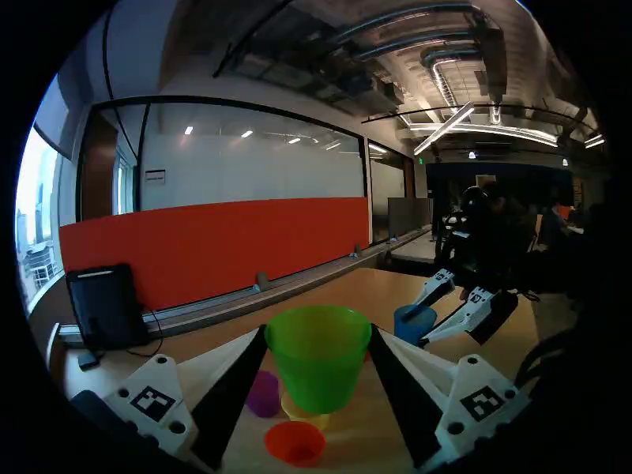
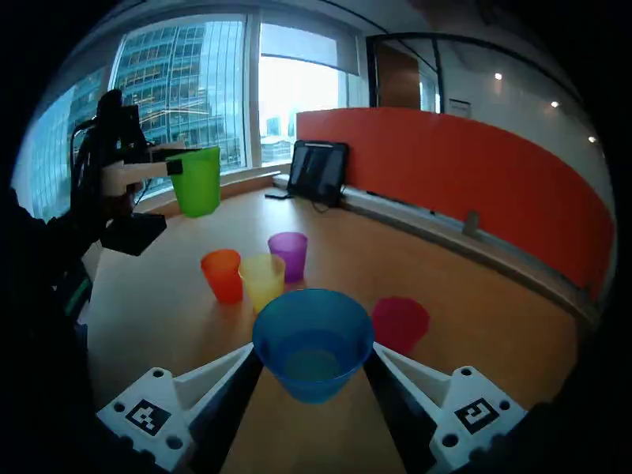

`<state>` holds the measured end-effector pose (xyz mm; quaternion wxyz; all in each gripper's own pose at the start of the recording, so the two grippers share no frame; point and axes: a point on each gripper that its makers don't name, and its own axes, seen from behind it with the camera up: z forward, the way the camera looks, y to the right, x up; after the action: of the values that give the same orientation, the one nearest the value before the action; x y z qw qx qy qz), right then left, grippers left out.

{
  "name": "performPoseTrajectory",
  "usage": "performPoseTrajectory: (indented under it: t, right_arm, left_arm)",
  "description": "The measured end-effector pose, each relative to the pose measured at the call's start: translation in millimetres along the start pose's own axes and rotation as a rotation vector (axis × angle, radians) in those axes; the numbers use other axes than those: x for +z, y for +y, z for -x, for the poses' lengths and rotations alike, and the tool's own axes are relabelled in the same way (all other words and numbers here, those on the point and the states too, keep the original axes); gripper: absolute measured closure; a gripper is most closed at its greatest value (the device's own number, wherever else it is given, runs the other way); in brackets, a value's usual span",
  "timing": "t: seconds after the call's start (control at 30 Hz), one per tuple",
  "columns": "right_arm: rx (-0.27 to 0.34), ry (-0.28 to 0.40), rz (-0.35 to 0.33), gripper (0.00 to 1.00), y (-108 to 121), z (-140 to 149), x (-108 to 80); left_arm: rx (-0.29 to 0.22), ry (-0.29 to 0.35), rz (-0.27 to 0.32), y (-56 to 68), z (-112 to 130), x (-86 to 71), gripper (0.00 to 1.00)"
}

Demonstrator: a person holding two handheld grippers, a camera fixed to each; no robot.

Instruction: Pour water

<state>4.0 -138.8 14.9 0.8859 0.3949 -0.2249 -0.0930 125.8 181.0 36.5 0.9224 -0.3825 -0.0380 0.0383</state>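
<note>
Two grips | left hand-held gripper [image 1: 316,336] clamps green cup [image 1: 318,367] | right hand-held gripper [image 2: 313,354] clamps blue cup [image 2: 313,336]

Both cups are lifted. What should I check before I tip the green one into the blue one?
1. Left gripper hold on green cup: ok, jaws press both sides.
2. Right gripper hold on blue cup: ok, jaws on both sides.
3. Blue cup upright, mouth up: ok.
4. Green cup over blue cup: not ok, they are well apart.
5. Water in green cup: cannot tell, its inside is hidden.
6. Spill area: not ok, orange cup, yellow cup and purple cup stand on the table close by.
</note>
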Motion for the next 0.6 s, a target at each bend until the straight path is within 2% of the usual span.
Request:
performPoseTrajectory:
  t: [0.6]
  right_arm:
    - [-0.04,0.229,0.005,0.12,-1.6,-93.6,-25.2]
  left_arm:
    - [0.004,0.002,0.03,13.3,-3.2,6.3,0.1]
